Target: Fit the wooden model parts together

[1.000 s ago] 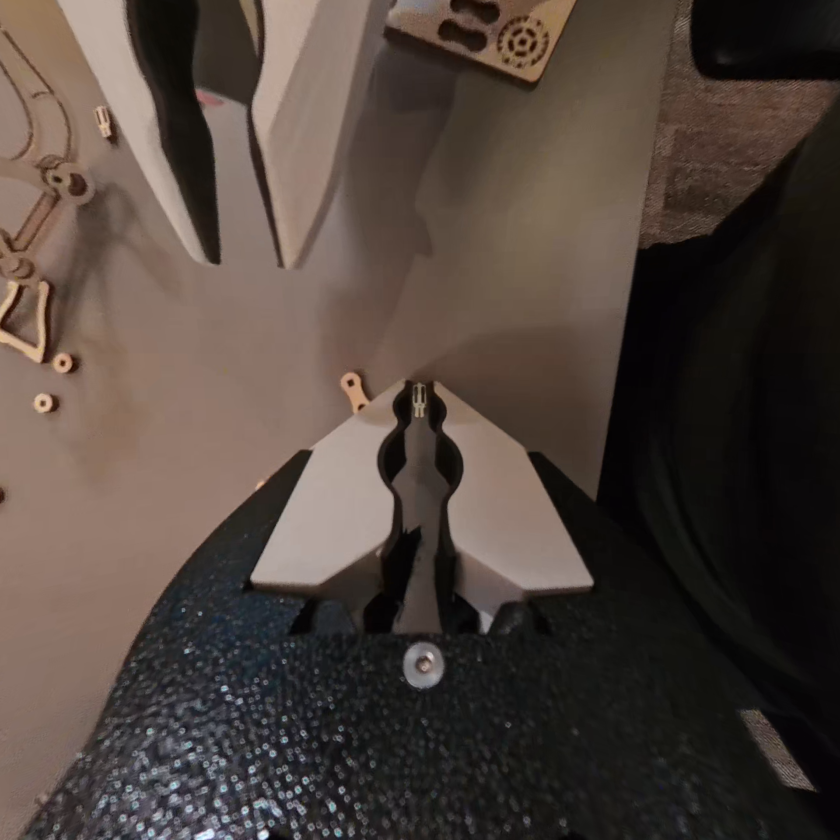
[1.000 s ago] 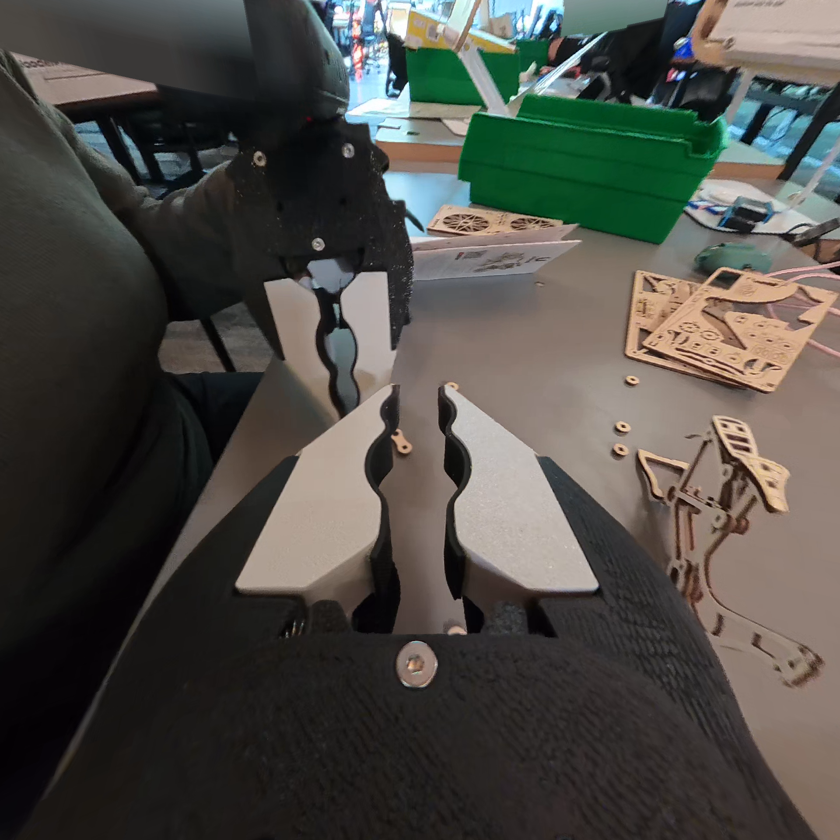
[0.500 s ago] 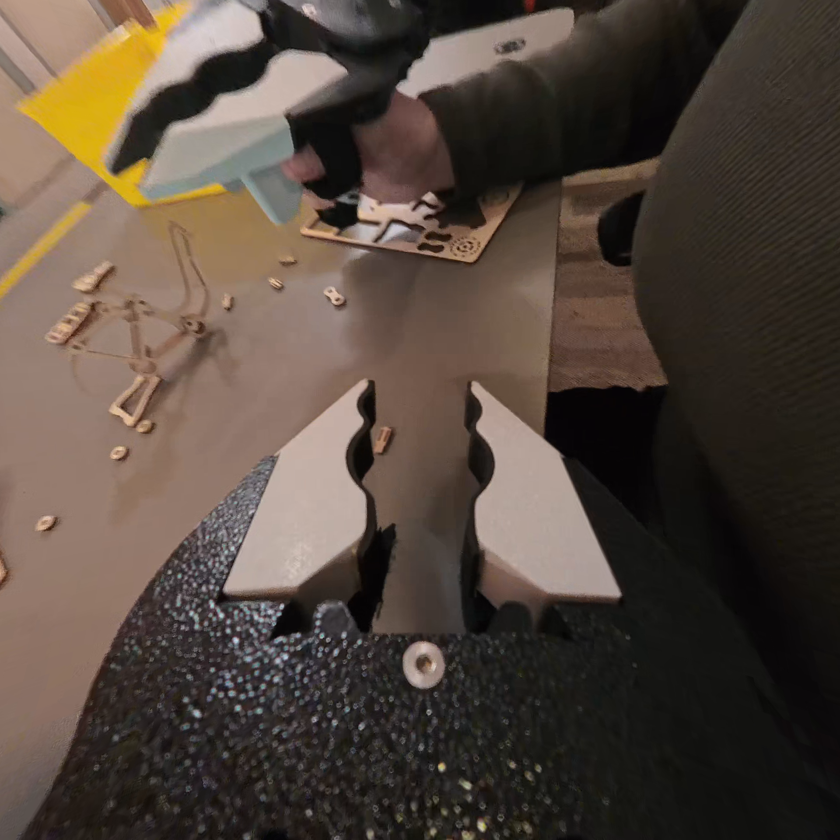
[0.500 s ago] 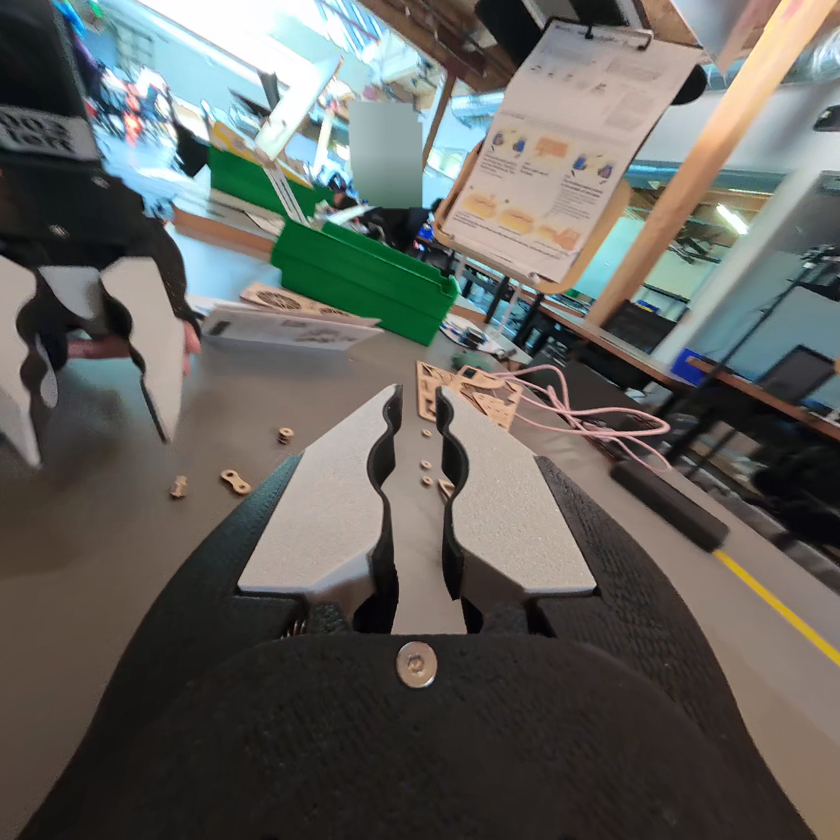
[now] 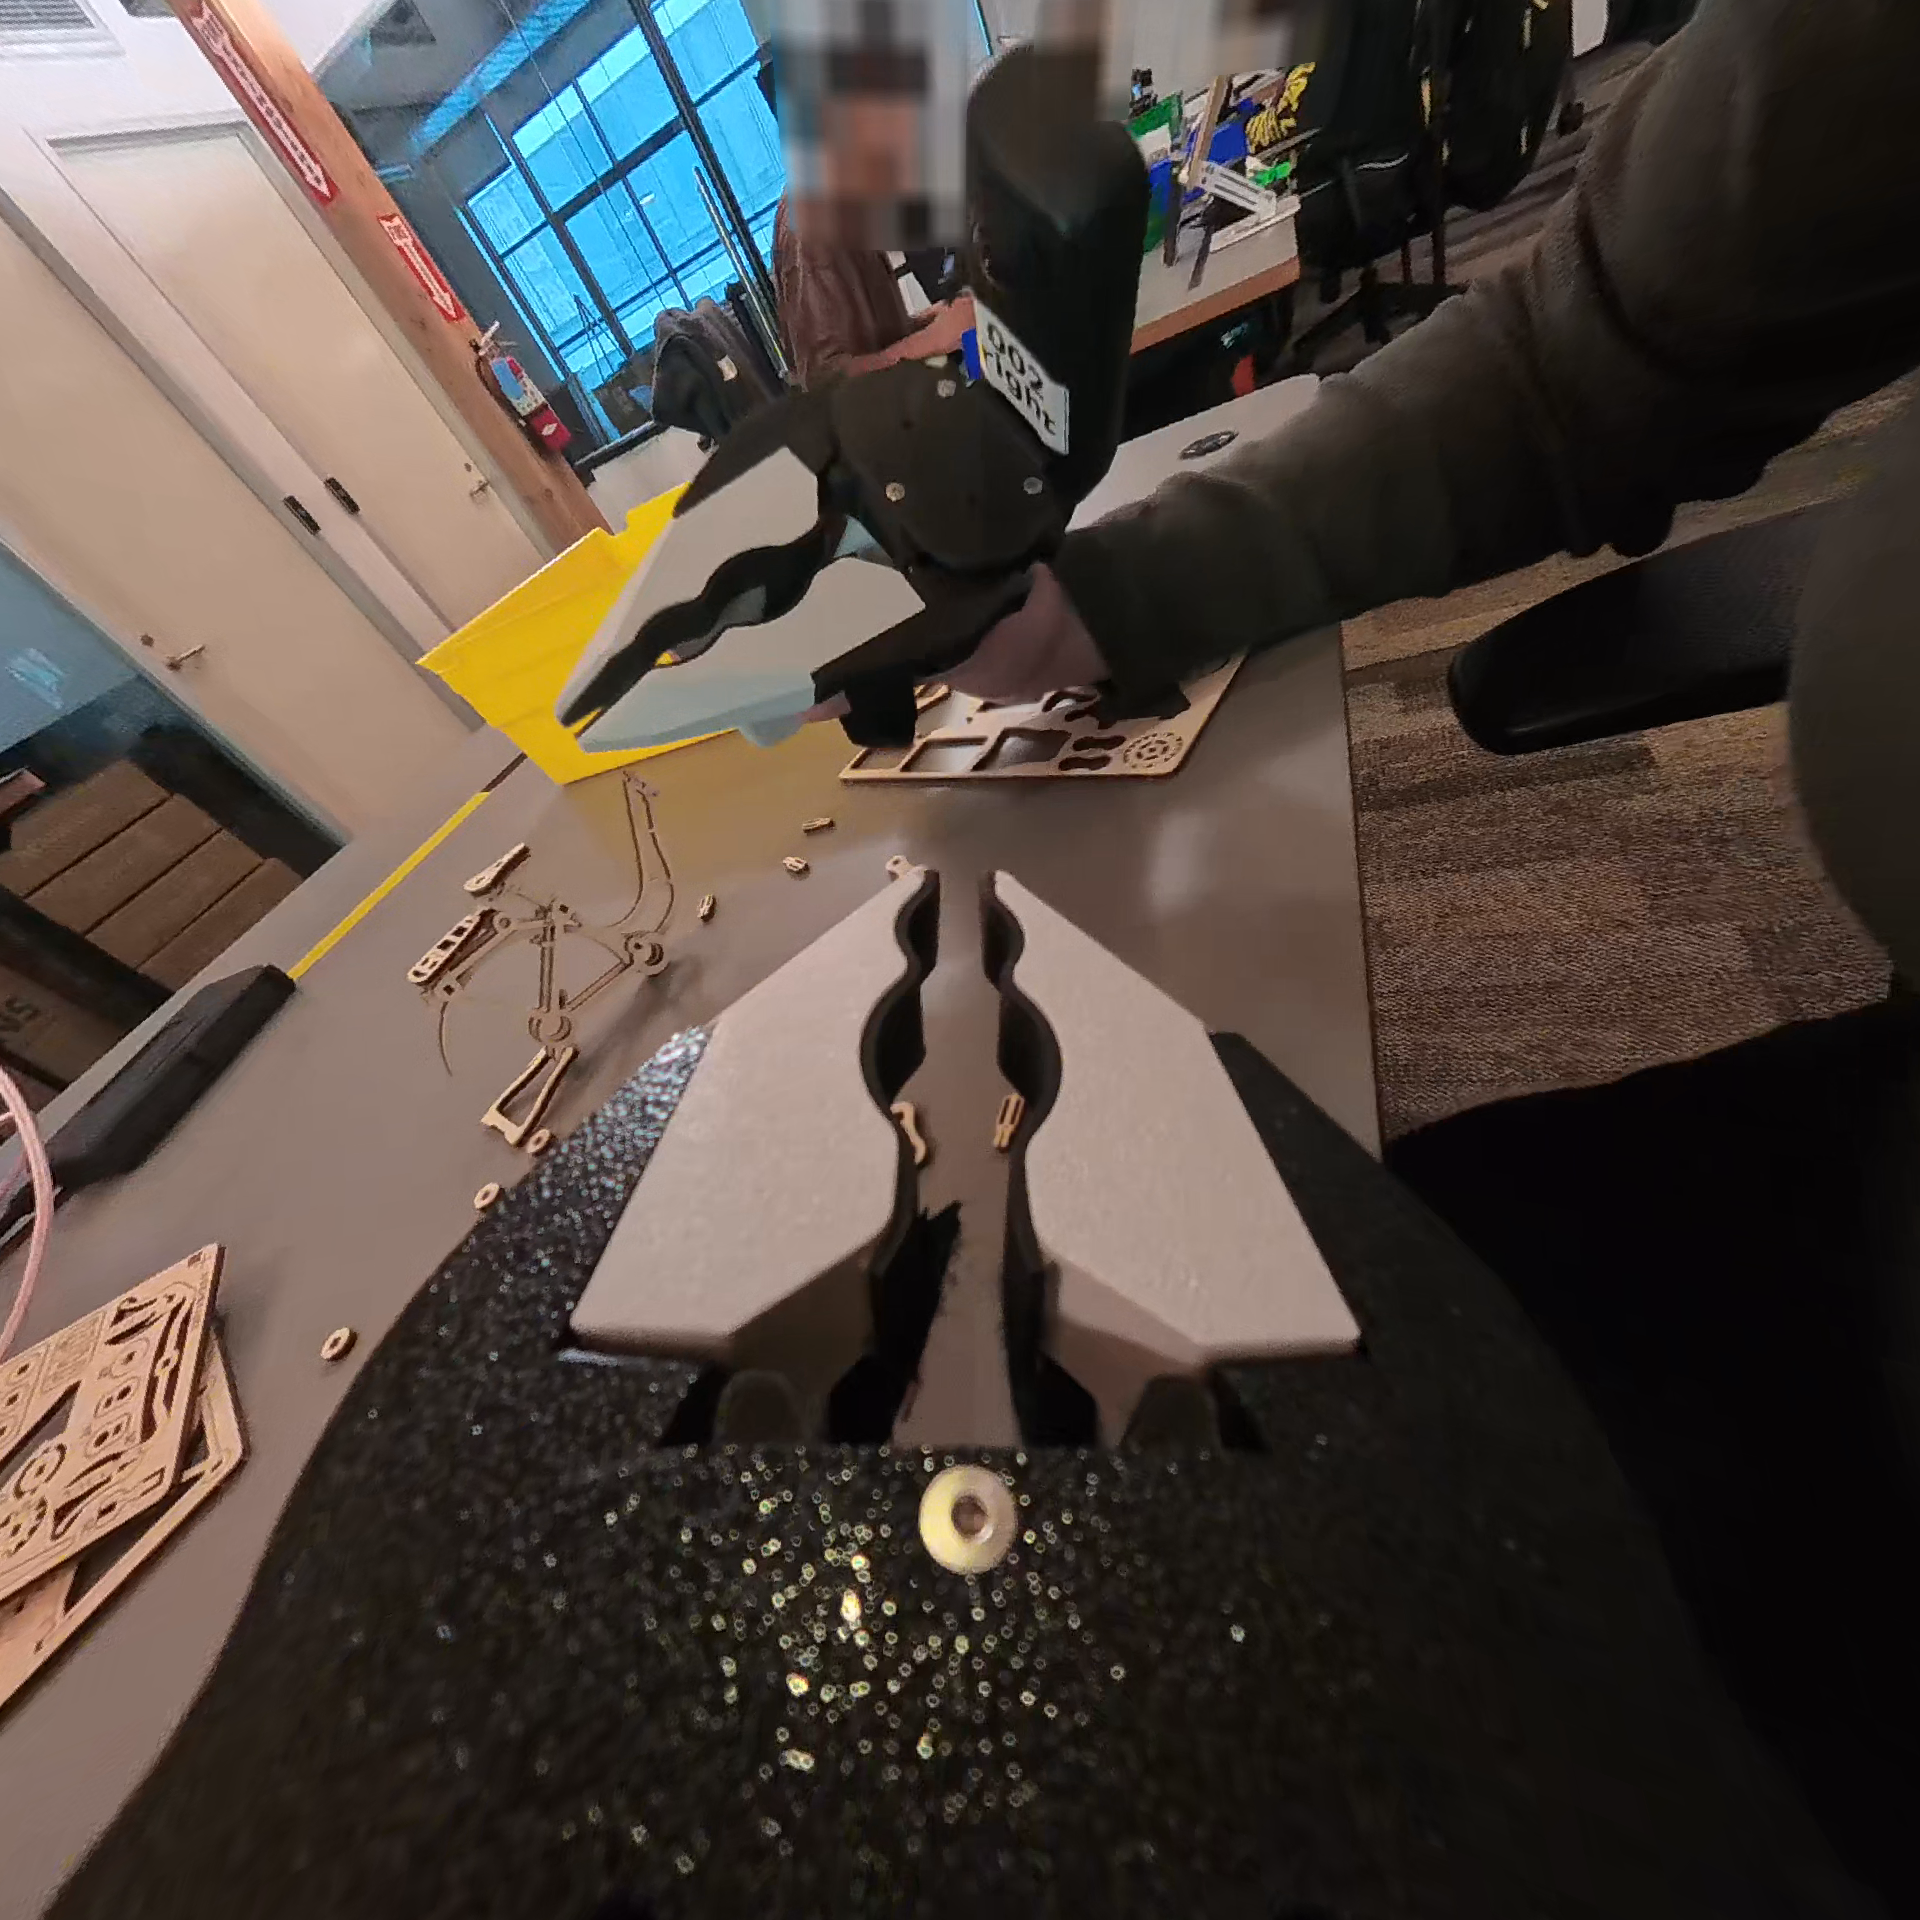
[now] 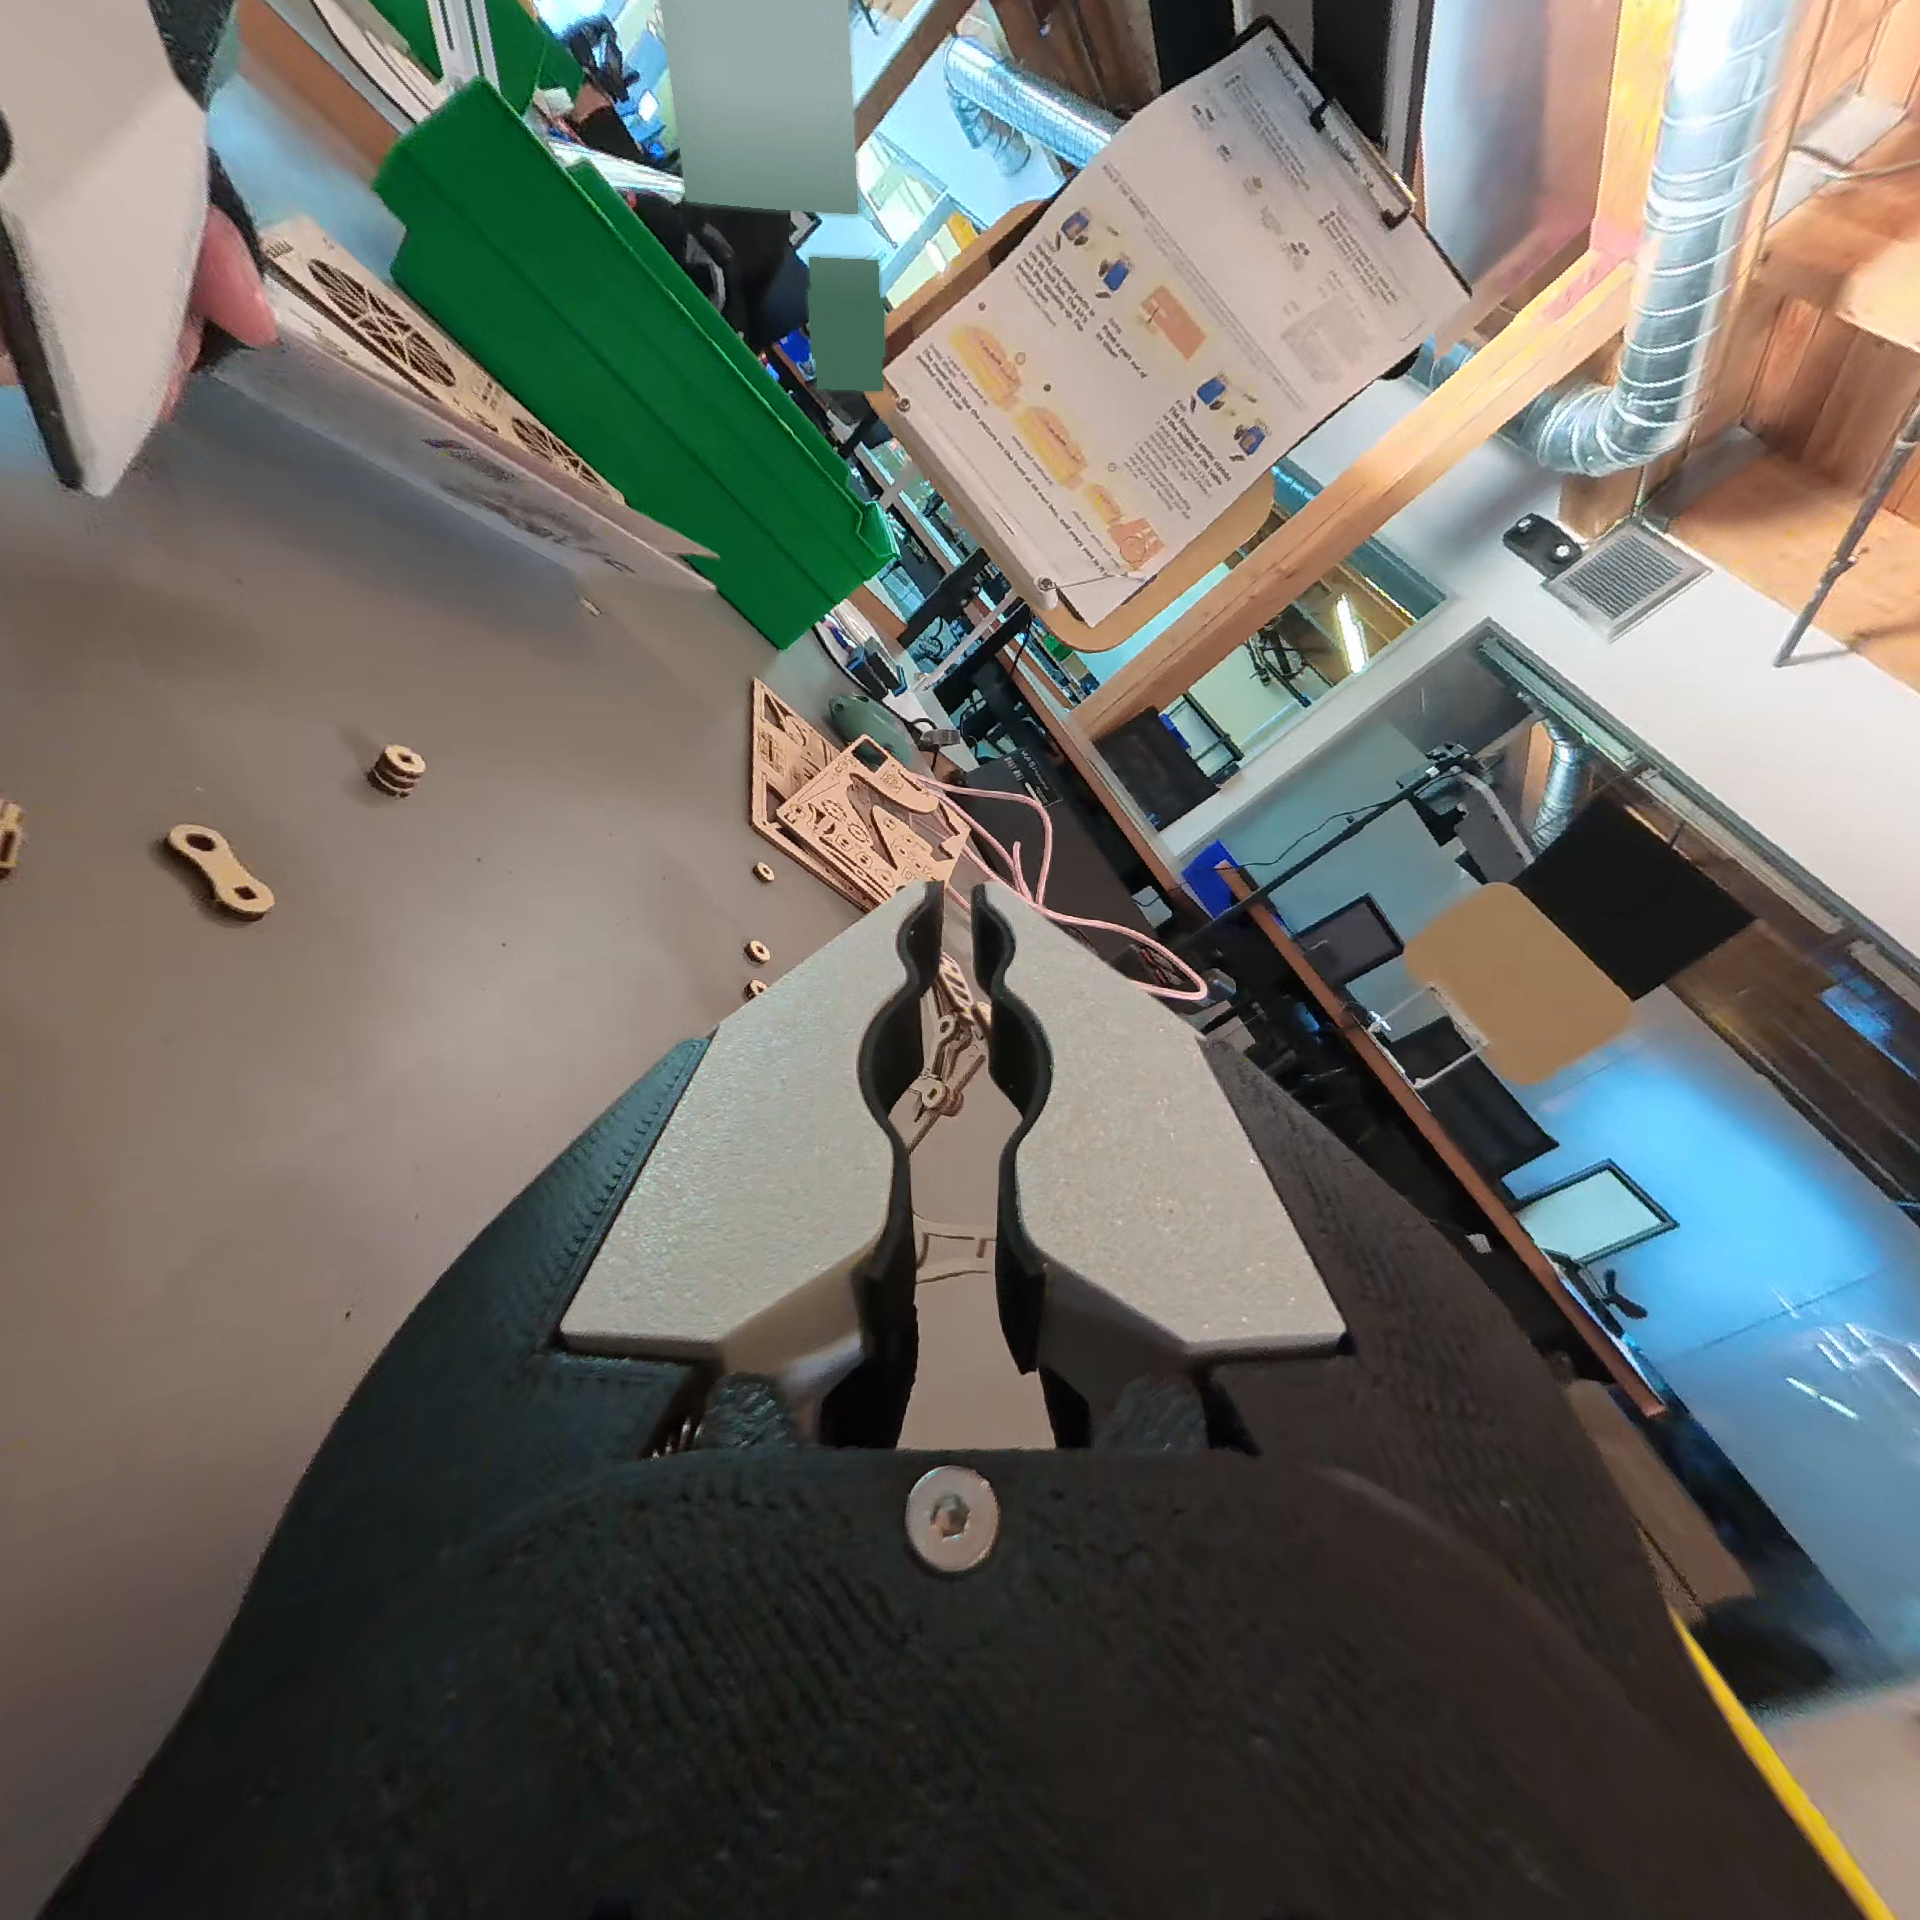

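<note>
Wooden model parts lie scattered on the grey table [image 5: 1195, 904]: a partly built frame assembly [image 5: 551, 956] flat to the left, loose small pieces around it, and cut-out sheets [image 5: 1029, 738] beyond. 2 small pieces [image 5: 909, 1127] lie on the table seen through the gap of the left gripper [image 5: 961, 894], touched by neither finger.

Left gripper: slightly parted, holding nothing. Right gripper [image 6: 958, 902]: likewise slightly parted and empty, raised and tilted above the table.

Step in hand, by judgement: between fittings, selecting the next piece. Next move calls for lowering 1 gripper squarely over a loose piece such as the link [image 6: 218, 871].

Link long axis runs from upper left to lower right in the right wrist view, lying flat.
</note>
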The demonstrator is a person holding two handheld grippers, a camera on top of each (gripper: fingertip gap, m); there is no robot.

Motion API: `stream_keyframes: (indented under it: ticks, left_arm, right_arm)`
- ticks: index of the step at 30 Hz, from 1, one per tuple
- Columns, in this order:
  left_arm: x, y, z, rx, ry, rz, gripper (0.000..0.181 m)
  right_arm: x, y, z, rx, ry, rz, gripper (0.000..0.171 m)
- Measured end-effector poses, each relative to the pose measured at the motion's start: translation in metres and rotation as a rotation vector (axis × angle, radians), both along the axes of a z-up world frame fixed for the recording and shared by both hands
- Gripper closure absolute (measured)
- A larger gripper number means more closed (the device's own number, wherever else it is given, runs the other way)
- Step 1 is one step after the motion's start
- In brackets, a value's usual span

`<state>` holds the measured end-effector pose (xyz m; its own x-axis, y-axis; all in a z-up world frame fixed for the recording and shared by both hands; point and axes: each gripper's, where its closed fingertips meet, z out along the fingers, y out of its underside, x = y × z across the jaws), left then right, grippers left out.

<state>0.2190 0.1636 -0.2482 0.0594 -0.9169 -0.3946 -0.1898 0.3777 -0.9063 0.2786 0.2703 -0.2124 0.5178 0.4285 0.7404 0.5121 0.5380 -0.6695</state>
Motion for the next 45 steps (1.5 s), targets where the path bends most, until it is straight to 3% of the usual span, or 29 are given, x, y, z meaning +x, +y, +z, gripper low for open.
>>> stream_keyframes:
  ticks: [11,18,23,28,32,36,40,45]
  left_arm:
    - [0.001,-0.001,-0.004,0.05,0.021,-0.005,0.177]
    - [-0.006,0.019,0.0,0.026,-0.002,0.118,0.181]
    - [-0.004,0.021,-0.001,0.025,0.005,0.114,0.181]
    - [0.002,0.01,-0.01,0.044,0.068,0.05,0.181]
    - [0.011,-0.02,-0.02,-0.075,0.185,-0.085,0.18]
    - [0.005,-0.006,-0.022,-0.102,0.287,0.017,0.166]
    - [-0.012,0.008,-0.044,-0.209,0.502,0.142,0.176]
    - [-0.016,0.018,-0.044,-0.266,0.501,0.171,0.168]
  right_arm:
    - [0.01,0.011,0.0,-0.058,0.081,-0.018,0.168]
    - [0.013,0.009,-0.002,-0.07,0.08,-0.017,0.168]
    - [0.018,0.012,-0.001,-0.09,0.114,-0.023,0.168]
    - [0.019,0.01,0.001,-0.076,0.116,-0.024,0.168]
    - [0.013,0.006,0.002,-0.058,0.094,0.002,0.168]
    - [0.01,0.004,0.002,-0.061,0.093,0.02,0.168]
    - [0.01,0.002,0.004,-0.059,0.109,0.028,0.168]
    - [0.006,-0.001,0.003,-0.034,0.067,0.031,0.167]
